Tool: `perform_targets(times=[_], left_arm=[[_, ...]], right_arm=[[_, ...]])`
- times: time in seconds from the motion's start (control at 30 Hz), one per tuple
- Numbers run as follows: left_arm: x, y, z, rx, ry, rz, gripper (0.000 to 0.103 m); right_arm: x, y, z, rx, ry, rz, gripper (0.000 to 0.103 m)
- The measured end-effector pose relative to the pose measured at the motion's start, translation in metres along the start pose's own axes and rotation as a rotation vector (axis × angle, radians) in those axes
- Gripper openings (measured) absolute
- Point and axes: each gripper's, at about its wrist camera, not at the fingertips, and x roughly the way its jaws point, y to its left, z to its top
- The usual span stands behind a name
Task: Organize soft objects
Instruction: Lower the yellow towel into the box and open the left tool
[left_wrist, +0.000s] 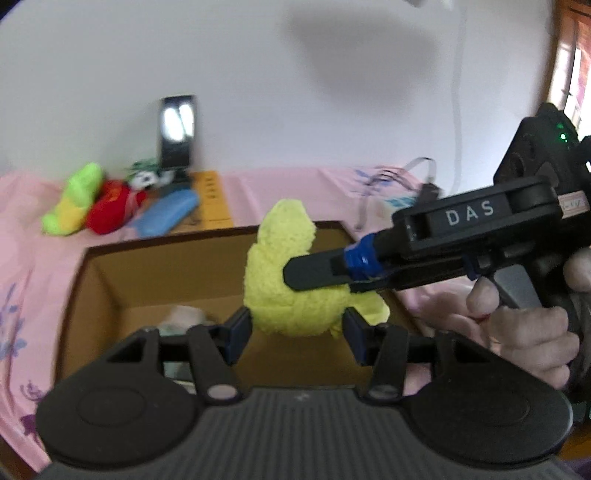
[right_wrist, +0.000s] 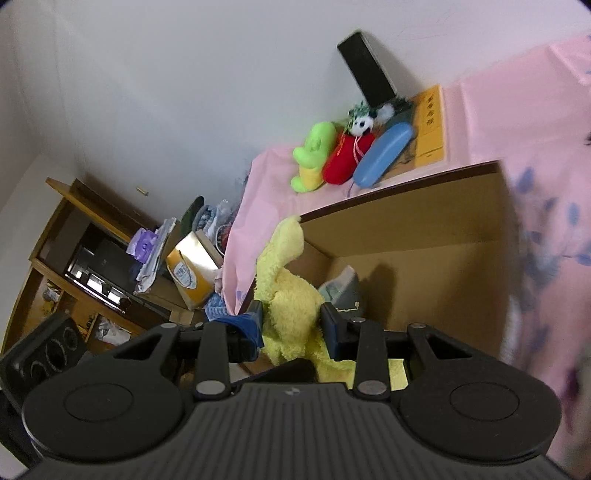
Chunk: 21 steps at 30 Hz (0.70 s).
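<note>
Left wrist view: the yellow plush toy (left_wrist: 295, 273) is held clamped in the right claw (left_wrist: 314, 275) above the open cardboard box (left_wrist: 110, 266) at centre frame, the left claw (left_wrist: 297, 332) spread apart below it, so lowering and release into the box are judged next.

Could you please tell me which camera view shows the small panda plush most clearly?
The right wrist view: the panda plush shows its black-and-white face above the red plush. In the left wrist view it is a blurred patch.
</note>
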Motion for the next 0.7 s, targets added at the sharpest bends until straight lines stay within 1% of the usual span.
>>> perform_targets(times=[0.17, 0.3, 0.37, 0.47, 0.53, 0.63, 0.7], left_arm=[[0.011, 0.051, 0.003, -0.065, 0.016, 0.052, 0.052], [0.022, 0.081, 0.007, -0.107, 0.028, 0.096, 0.052], [0.025, 0.092, 0.006, -0.129, 0.038, 0.111, 0.053], [0.036, 0.107, 0.002, -0.158, 0.07, 0.137, 0.053], [0.043, 0.113, -0.001, -0.174, 0.094, 0.155, 0.053], [0.048, 0.117, -0.007, -0.181, 0.111, 0.161, 0.053], [0.051, 0.116, -0.008, -0.174, 0.118, 0.169, 0.055]], right_arm=[[0.052, 0.012, 0.018, -0.016, 0.043, -0.015, 0.017], [0.089, 0.02, 0.031, -0.039, 0.069, -0.037, 0.017], [0.103, 0.022, 0.034, -0.048, 0.077, -0.047, 0.019], [0.12, 0.024, 0.037, -0.065, 0.077, -0.072, 0.019], [0.128, 0.023, 0.038, -0.063, 0.075, -0.073, 0.02], [0.135, 0.022, 0.035, -0.047, 0.086, -0.082, 0.02], [0.137, 0.021, 0.033, -0.035, 0.096, -0.074, 0.02]])
